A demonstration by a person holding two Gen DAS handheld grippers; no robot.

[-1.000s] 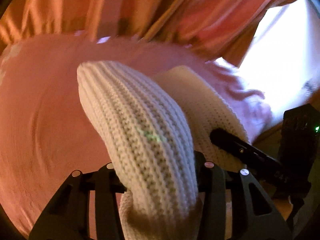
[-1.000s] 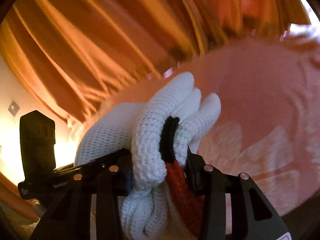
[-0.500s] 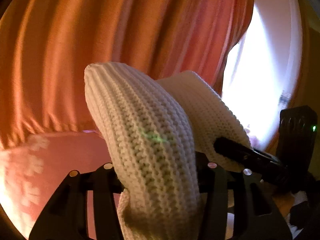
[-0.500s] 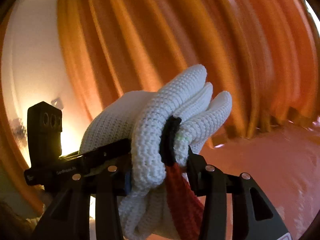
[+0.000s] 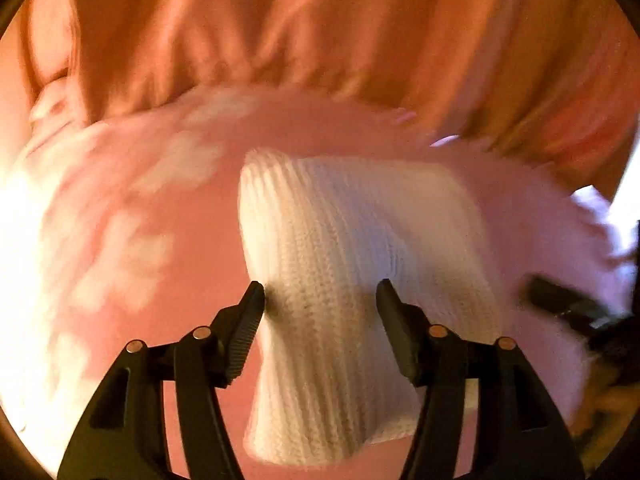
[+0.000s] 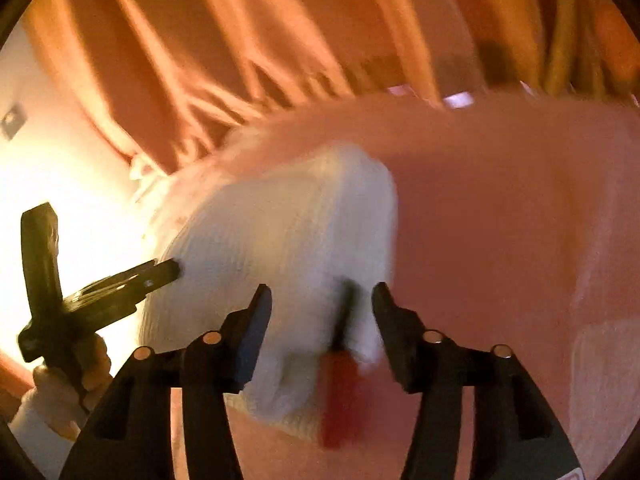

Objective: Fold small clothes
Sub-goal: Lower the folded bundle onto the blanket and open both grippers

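A white knitted garment (image 5: pixel 340 280) lies folded on the pink flowered blanket (image 5: pixel 140 220). My left gripper (image 5: pixel 320 300) is open, its fingers either side of the knit's near end. In the right wrist view the same knit (image 6: pixel 280 248) shows a red and black trim (image 6: pixel 342 380) at its near edge. My right gripper (image 6: pixel 320 304) is open around that end. The left gripper's finger (image 6: pixel 132 280) touches the knit's left side there. The view is motion-blurred.
Orange curtains (image 5: pixel 320 32) hang behind the bed. A bright white wall (image 6: pixel 60 168) is at the left of the right wrist view. The right gripper's finger (image 5: pixel 560 300) shows at the right of the left wrist view.
Both grippers were shut on the knit and held it up in front of the curtains. They have come down to the blanket and opened, and the knit now lies on it.
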